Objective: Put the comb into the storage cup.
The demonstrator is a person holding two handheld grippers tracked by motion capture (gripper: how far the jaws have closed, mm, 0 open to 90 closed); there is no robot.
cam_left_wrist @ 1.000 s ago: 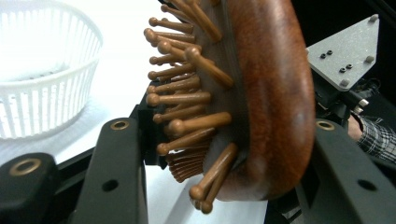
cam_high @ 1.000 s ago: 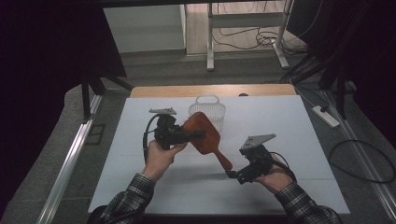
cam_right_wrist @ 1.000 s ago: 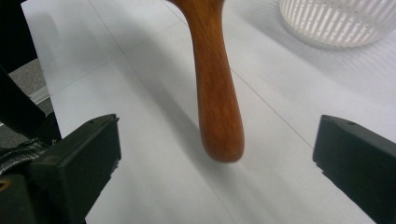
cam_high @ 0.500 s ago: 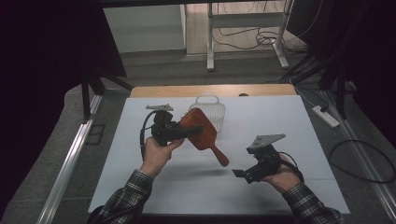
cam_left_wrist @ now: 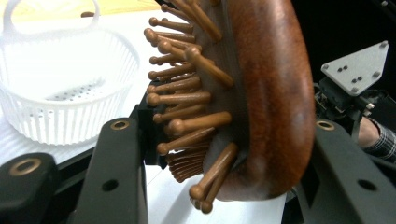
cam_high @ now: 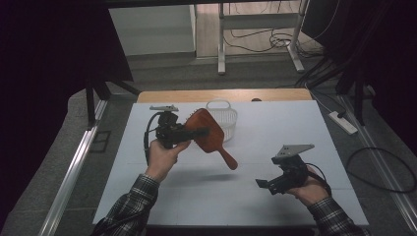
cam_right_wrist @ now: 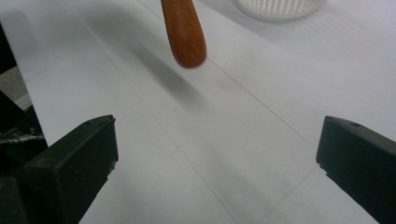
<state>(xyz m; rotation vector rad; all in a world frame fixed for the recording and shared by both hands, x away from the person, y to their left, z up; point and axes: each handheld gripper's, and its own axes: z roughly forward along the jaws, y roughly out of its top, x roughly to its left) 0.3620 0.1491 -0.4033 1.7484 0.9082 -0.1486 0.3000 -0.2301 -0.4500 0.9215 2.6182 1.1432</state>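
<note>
Left gripper (cam_high: pixel 196 132), at centre left of the high view, has its jaws clamped on the head of the wooden hairbrush (cam_high: pixel 209 133), held clear above the white table (cam_high: pixel 275 132) just in front of the white basket (cam_high: pixel 223 118). Right gripper (cam_high: pixel 265 186), lower right, stands wide open and empty, apart from the brush handle. In the left gripper view the brush's handle is cut off by the frame.

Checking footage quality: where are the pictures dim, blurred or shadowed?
High view: dim, dark surroundings, hairbrush shadow on the table. Left gripper view: sharp brush pins, basket washed out. Right gripper view: soft brush handle tip, blurred shadow beneath it.
</note>
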